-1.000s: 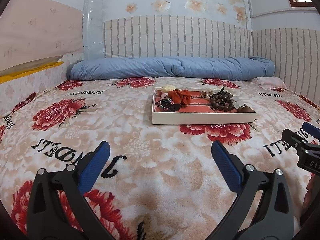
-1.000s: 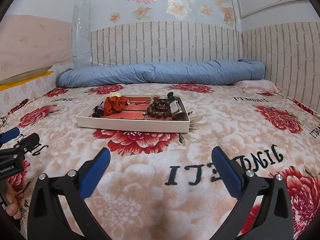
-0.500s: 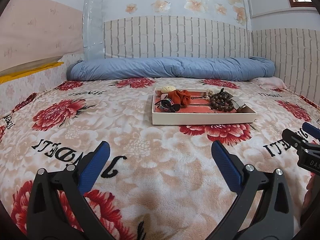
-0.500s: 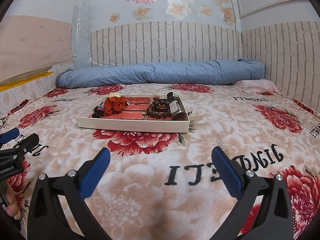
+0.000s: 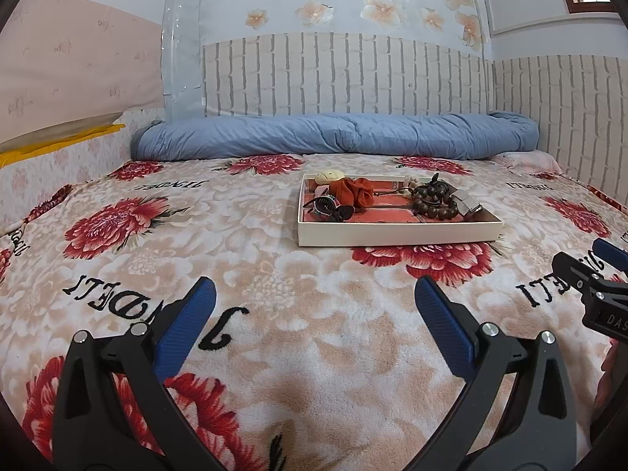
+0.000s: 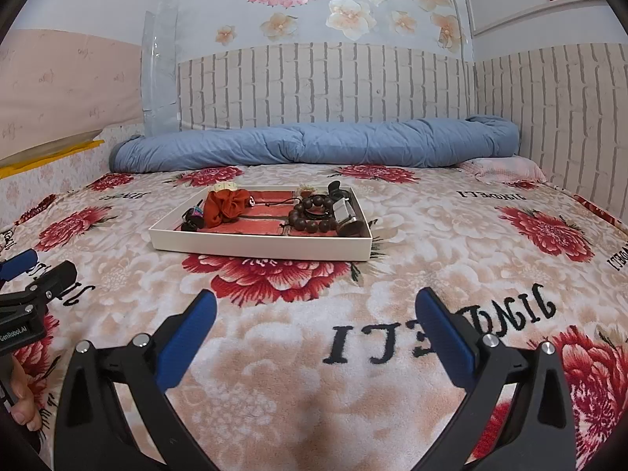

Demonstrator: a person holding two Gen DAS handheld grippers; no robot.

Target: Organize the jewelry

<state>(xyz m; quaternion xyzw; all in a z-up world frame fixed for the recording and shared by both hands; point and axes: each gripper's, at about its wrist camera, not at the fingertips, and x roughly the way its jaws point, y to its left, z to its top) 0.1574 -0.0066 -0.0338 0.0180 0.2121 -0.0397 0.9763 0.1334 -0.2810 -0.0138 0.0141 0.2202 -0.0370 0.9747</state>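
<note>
Both my left tongs (image 5: 314,298) and right tongs (image 6: 316,310) gape wide, empty, above the blanket (image 5: 243,212). The tray (image 6: 259,247) lies far ahead, beads (image 6: 314,214) tangled with cords; grabbing carelessly may drag neighbours out.

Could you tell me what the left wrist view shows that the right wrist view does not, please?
Only the left wrist view shows the right gripper at its right edge, and the left gripper from behind, open and empty. Only the right wrist view shows the left gripper at its left edge with a hand holding it, and the right gripper from behind, open. Both show the white tray on the floral blanket, holding a rust scrunchie and a dark bead bracelet, with the blue rolled quilt behind.
</note>
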